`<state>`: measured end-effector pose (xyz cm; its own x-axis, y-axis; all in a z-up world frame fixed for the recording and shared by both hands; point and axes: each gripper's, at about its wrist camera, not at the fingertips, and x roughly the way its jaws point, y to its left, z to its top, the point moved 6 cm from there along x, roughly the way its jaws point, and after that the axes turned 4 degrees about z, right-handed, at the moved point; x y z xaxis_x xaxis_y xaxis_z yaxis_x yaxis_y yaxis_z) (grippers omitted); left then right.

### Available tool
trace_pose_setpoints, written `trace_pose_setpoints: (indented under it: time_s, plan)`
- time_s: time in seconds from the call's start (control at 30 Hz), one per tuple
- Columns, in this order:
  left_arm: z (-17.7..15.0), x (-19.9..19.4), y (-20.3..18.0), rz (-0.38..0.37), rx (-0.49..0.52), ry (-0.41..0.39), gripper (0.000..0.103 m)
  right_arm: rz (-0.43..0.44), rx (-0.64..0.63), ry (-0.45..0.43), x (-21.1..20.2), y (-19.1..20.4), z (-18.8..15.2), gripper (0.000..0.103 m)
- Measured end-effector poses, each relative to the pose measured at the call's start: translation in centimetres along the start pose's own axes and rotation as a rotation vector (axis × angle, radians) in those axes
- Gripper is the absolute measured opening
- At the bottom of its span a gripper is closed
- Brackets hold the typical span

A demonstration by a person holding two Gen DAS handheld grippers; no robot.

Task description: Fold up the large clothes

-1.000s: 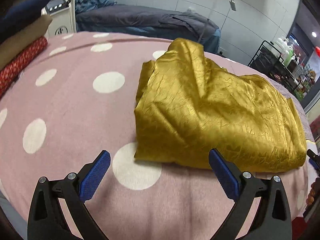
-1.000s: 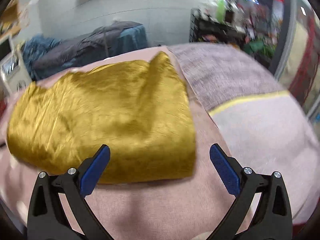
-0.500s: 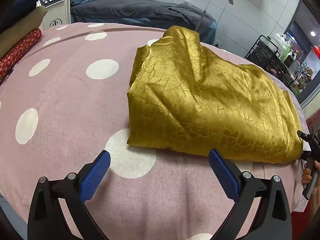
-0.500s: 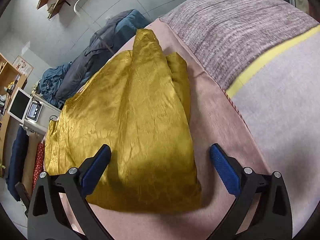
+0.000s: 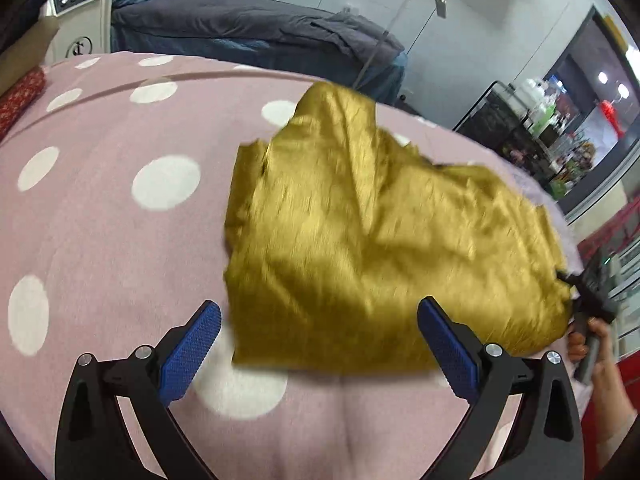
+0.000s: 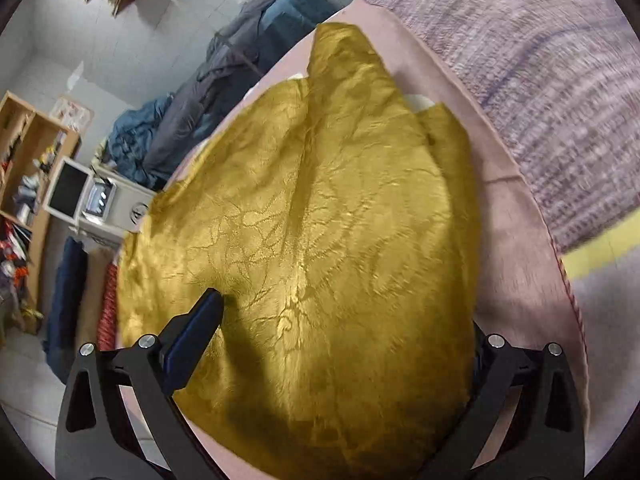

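The left gripper (image 5: pixel 318 336) is level, jaws wide, the gold cloth (image 5: pixel 360 248) edge between them. The right gripper (image 6: pixel 344 344) tilts, jaws wide over the cloth.

The right gripper (image 6: pixel 344 340) is now much closer to the gold cloth (image 6: pixel 320 240). Half a second ago the cloth's near edge lay in front of its blue pads. Now the cloth fills the space between them, and the right-hand pad is hidden behind the cloth. The jaws are wide apart, as before.

In the left wrist view, the near right corner of the gold cloth (image 5: pixel 360 248) now looks lifted and puffed up, with the right gripper (image 5: pixel 576 292) and a hand (image 5: pixel 592 340) at that corner. The left gripper (image 5: pixel 320 344) is now a little closer to the cloth's near edge. This view is blurry now.
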<state>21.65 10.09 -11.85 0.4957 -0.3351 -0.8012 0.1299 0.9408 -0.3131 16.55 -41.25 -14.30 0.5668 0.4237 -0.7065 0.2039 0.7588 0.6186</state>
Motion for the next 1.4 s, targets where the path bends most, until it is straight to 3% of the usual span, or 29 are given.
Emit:
trace_pose_setpoints:
  time_s: [0.17,0.33,0.5,0.63,0.73,0.87,0.97,1.03,1.07,1.1,1.13,1.23,1.4]
  plan:
    - [4.1,2.5,1.4,-0.130,-0.106,0.045,0.096,0.005,-0.003,-0.006,0.5,0.1,0.1,0.098]
    - [5.8,7.0,1.5,-0.142,-0.083,0.127,0.096,-0.004,-0.023,0.005,0.2,-0.2,0.0,0.098]
    - [5.3,11.5,0.7,-0.129,-0.057,0.223,0.097,-0.035,-0.027,0.013,0.9,0.2,0.1,0.098]
    - [5.5,12.0,0.2,-0.128,-0.046,0.215,0.097,-0.039,-0.033,0.016,1.1,0.4,0.1,0.098]
    - [5.6,11.9,0.7,-0.174,-0.106,0.215,0.097,-0.047,-0.032,0.019,1.5,0.5,0.2,0.098]
    - [5.0,11.5,0.4,-0.225,-0.108,0.228,0.096,-0.063,-0.023,0.013,1.6,0.6,0.2,0.097]
    - [4.5,11.3,-0.7,-0.257,-0.090,0.241,0.089,-0.128,-0.029,-0.001,1.7,0.9,0.0,0.087]
    - [4.3,11.1,-1.3,-0.268,-0.083,0.240,0.075,-0.162,-0.043,-0.013,1.5,1.4,-0.3,0.059]
    - [4.3,10.9,-1.6,-0.275,-0.086,0.235,0.070,-0.137,-0.038,-0.012,1.5,1.7,-0.6,0.049]
    - [4.3,10.6,-1.8,-0.276,-0.088,0.223,0.062,-0.099,-0.026,-0.011,1.5,2.0,-0.9,0.033]
    - [4.5,10.5,-2.1,-0.275,-0.086,0.214,0.055,-0.068,-0.017,-0.016,1.3,2.4,-1.3,0.028]
    - [4.7,9.6,-3.1,-0.266,-0.059,0.186,0.038,-0.080,-0.060,-0.045,0.3,3.6,-2.2,0.019]
    - [7.1,6.8,-5.8,-0.260,0.016,0.121,0.023,-0.066,-0.097,-0.129,-2.8,6.0,-2.3,0.014]
